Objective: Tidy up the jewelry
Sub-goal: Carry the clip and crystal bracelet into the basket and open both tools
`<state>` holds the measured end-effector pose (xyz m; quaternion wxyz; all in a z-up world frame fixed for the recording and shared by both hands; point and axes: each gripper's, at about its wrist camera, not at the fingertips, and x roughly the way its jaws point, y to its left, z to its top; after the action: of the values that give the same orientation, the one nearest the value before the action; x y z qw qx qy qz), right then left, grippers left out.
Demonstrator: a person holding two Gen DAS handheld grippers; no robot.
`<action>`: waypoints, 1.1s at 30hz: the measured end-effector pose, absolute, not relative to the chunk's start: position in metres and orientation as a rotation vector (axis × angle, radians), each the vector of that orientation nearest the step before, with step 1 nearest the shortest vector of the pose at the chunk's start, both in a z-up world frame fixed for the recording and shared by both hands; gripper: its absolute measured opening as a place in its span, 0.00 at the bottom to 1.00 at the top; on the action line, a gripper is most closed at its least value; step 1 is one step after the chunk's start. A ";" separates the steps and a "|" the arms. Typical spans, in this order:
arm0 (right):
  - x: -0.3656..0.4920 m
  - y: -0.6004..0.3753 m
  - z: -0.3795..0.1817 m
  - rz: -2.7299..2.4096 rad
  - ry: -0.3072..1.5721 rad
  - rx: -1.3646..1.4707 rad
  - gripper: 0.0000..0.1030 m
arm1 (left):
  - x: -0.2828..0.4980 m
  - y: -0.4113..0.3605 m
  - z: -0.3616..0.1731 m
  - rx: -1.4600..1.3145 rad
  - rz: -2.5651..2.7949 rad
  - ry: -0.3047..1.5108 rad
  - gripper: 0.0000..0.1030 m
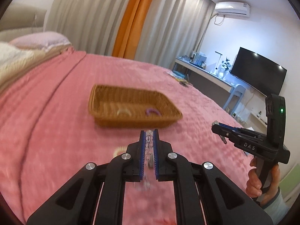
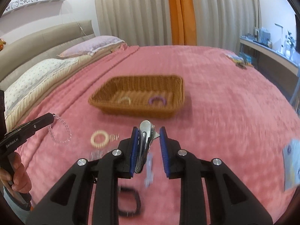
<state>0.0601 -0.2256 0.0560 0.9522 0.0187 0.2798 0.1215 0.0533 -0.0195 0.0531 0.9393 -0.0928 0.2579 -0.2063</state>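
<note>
both claws loaded over the pink bed
left claw clenched on clear bead bracelet; right claw gripping metal hair clip (basket mid-frame).

The wicker basket is smeared by motion blur in both wrist views, so the cream ring and the purple ring lying inside it show only as soft arcs; their lower halves are hidden behind the basket's near wall. Nearer the camera than the basket, a pale dangling piece under the silver hair clip is too blurred to name. A black loop is partly covered by the right gripper's frame. At the right edge, a pale blue card is cut off.
</note>
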 end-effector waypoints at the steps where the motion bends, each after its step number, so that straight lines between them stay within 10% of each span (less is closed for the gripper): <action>1: 0.067 -0.224 0.061 0.248 0.560 0.033 0.20 | 0.063 -0.022 0.060 -0.180 -0.423 0.515 0.05; 31: 0.280 -0.181 0.003 0.306 0.775 0.011 0.21 | 0.268 -0.044 -0.006 -0.227 -0.401 0.673 0.06; 33: 0.279 -0.183 0.004 0.307 0.781 0.029 0.39 | 0.266 -0.039 -0.005 -0.251 -0.408 0.671 0.15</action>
<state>0.2795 -0.1830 0.0040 0.9131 0.0139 0.3793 0.1490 0.2658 -0.0387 -0.0045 0.9162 -0.1220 0.3261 -0.1983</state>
